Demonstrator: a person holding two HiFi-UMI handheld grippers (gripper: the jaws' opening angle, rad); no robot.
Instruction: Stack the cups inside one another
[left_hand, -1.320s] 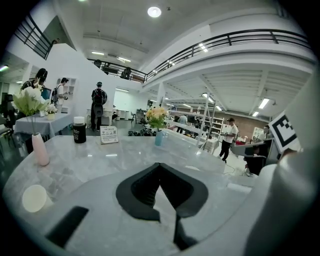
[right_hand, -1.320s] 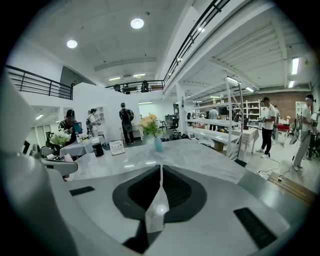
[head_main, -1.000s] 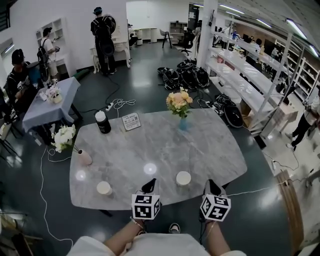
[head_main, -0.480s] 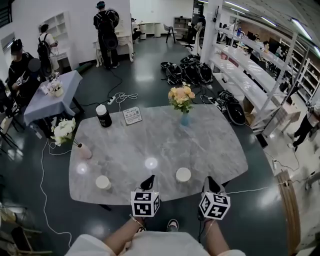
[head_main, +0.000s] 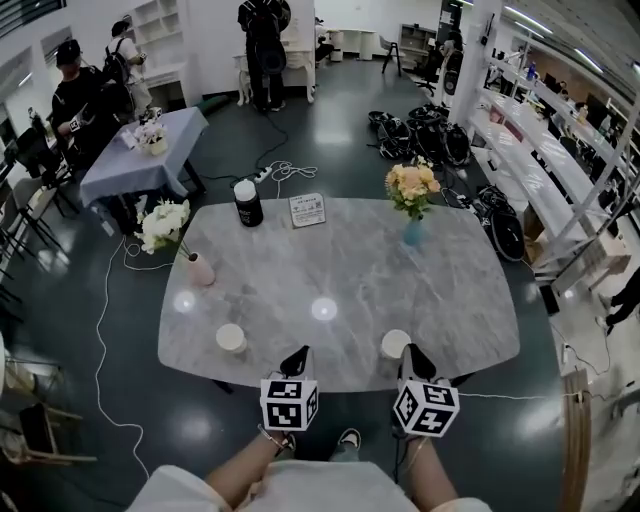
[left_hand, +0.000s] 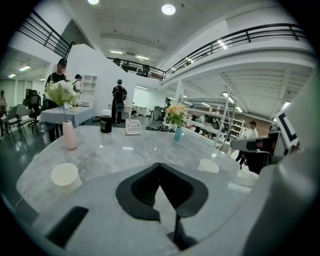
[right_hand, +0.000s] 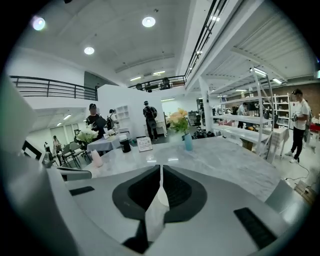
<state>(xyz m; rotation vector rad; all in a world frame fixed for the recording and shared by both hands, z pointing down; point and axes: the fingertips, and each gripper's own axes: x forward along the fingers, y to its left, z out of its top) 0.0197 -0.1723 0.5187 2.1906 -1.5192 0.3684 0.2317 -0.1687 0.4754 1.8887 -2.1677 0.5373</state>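
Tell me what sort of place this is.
Probably a big open lab or workshop, not a home: a marble table on a dark polished floor, long metal racks along one side, gear heaped beside them and cables trailing about.

Table (head_main: 330, 270) centre open — pink vase (head_main: 201, 270) left; bottle (head_main: 247, 203), sign (head_main: 307, 209), blue vase (head_main: 412, 233) beyond.

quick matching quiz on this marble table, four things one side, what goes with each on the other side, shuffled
1 slim pink vase
2 small blue vase
3 black jar with white lid
4 right-hand white paper cup

a near edge of grey marble table
b holds peach flowers
c beside white printed card
d holds white flowers

Pairs: 1-d, 2-b, 3-c, 4-a
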